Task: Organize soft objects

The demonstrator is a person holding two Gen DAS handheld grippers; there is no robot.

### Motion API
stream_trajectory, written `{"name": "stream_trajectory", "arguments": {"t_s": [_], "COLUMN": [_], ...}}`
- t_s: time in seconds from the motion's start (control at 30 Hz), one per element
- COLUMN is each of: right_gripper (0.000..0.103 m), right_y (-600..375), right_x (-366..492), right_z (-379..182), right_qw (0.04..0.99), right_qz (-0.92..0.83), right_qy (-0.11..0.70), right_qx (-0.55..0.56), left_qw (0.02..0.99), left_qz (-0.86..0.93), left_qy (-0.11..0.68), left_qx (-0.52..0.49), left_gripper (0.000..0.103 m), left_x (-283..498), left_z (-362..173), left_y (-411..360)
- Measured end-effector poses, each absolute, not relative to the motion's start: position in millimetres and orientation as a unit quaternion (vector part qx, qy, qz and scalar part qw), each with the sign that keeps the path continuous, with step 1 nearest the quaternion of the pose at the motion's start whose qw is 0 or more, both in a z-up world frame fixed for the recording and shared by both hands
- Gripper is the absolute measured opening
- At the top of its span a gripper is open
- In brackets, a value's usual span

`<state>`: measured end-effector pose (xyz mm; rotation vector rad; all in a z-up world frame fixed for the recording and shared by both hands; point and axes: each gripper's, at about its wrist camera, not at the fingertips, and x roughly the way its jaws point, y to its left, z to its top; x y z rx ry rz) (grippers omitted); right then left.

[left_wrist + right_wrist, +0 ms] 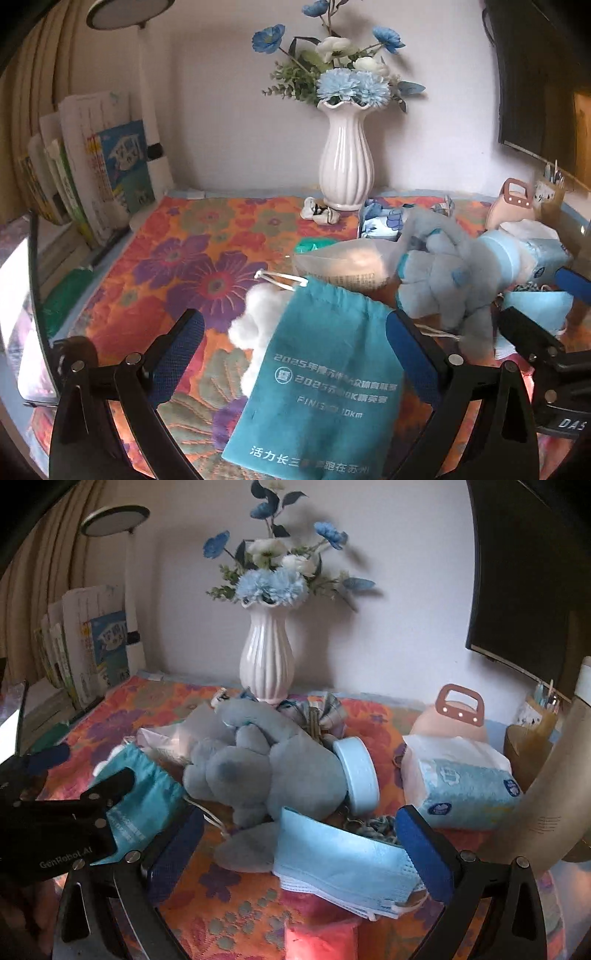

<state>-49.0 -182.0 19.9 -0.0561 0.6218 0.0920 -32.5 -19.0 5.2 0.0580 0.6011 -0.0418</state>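
Nearest the left wrist camera, the left hand-held gripper (295, 334) stands spread wide, its blue pads either side of a teal drawstring pouch (321, 373) that lies flat on the floral cloth (177, 266) covering the table; white cotton wool (255, 325) sits just beside the pouch's left edge. The right hand-held gripper (300, 840) is likewise spread, straddling a stack of light blue face masks (340, 860) without pinching them. Just beyond lies a grey-blue plush toy (269, 771), touching the masks, with a tissue pack (465, 786) to its right. Farthest back, a white ribbed vase (266, 657) of blue flowers stands against the wall, books (92, 166) leaning at the left.
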Motion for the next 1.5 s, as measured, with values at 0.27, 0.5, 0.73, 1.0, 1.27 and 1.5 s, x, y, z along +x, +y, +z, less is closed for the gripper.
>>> {"name": "stream_trajectory", "arguments": {"t_s": [0.27, 0.5, 0.73, 1.0, 1.27, 1.5], "right_gripper": [0.103, 0.103, 0.103, 0.103, 0.103, 0.103], "right_y": [-179, -181, -184, -184, -183, -185], "right_x": [-46, -46, -49, -50, -49, -50], "right_z": [14, 16, 19, 19, 17, 17], "right_qw": [0.943, 0.944, 0.944, 0.944, 0.943, 0.942], "right_qz": [0.034, 0.037, 0.041, 0.042, 0.042, 0.046], "right_qy": [0.327, 0.326, 0.325, 0.327, 0.328, 0.331], "right_qx": [-0.041, -0.037, -0.020, -0.017, -0.020, -0.015], "left_qw": [0.944, 0.943, 0.943, 0.943, 0.942, 0.941], "left_qz": [-0.031, -0.035, -0.033, -0.034, -0.032, -0.033], "left_qy": [0.327, 0.330, 0.330, 0.330, 0.334, 0.335], "left_qx": [-0.020, -0.005, -0.006, -0.006, -0.007, -0.005], "left_gripper": [0.101, 0.101, 0.101, 0.101, 0.101, 0.101], "left_x": [-25, -25, -27, -27, -26, -26], "left_z": [-2, -1, 0, 1, 1, 1], "left_y": [-8, -13, -13, -12, -10, -10]}}
